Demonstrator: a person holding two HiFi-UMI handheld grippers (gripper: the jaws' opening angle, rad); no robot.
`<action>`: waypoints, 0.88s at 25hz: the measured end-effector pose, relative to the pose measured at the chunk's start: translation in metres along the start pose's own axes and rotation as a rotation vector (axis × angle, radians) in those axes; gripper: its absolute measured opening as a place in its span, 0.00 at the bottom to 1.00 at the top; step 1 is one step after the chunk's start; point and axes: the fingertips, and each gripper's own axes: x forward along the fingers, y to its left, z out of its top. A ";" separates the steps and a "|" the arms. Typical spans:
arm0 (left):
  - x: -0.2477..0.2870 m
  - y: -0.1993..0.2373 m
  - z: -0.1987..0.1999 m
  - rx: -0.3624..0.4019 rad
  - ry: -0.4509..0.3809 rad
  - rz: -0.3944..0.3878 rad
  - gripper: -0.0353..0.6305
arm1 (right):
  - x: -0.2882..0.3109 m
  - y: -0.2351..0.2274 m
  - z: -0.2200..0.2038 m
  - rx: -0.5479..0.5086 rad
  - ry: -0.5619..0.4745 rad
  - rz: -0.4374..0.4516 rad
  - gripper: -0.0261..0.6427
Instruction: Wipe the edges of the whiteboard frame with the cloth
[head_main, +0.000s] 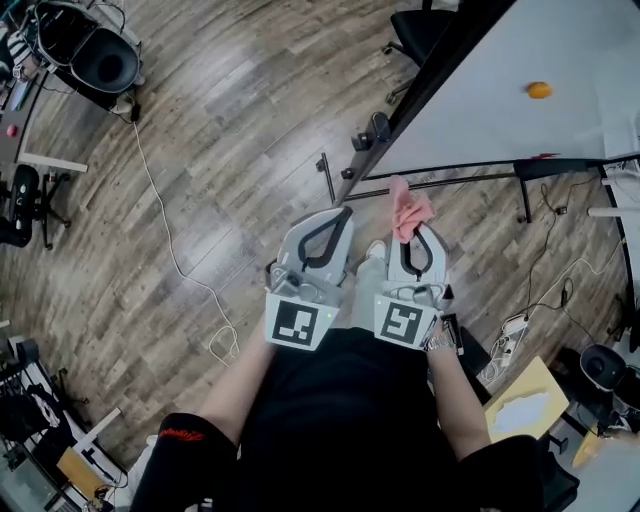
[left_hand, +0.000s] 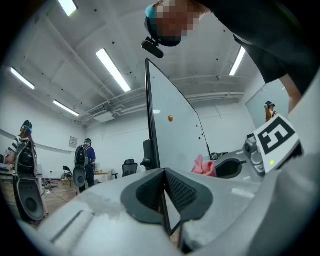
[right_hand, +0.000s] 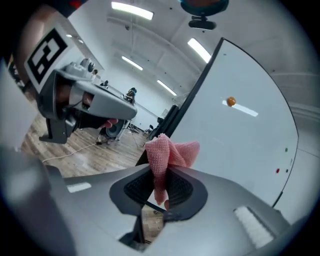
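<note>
Now the right gripper is clenching the pink cloth between its jaws, and the cloth is sticking out beyond the tips. It is hanging near the dark frame of the whiteboard; whether it is touching, I cannot tell. Just left, the left gripper is pressing its jaws together on nothing.

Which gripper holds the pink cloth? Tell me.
The right gripper: its jaws clamp the pink cloth. The left gripper is shut on nothing.
</note>
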 end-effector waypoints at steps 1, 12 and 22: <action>-0.002 0.002 0.003 -0.001 0.000 0.005 0.06 | -0.005 -0.004 0.004 0.038 0.001 -0.013 0.11; -0.028 0.013 0.041 0.052 -0.034 0.030 0.06 | -0.048 -0.029 0.062 0.335 -0.243 0.004 0.11; -0.043 0.035 0.109 0.094 -0.188 0.113 0.06 | -0.071 -0.043 0.132 0.282 -0.447 0.020 0.11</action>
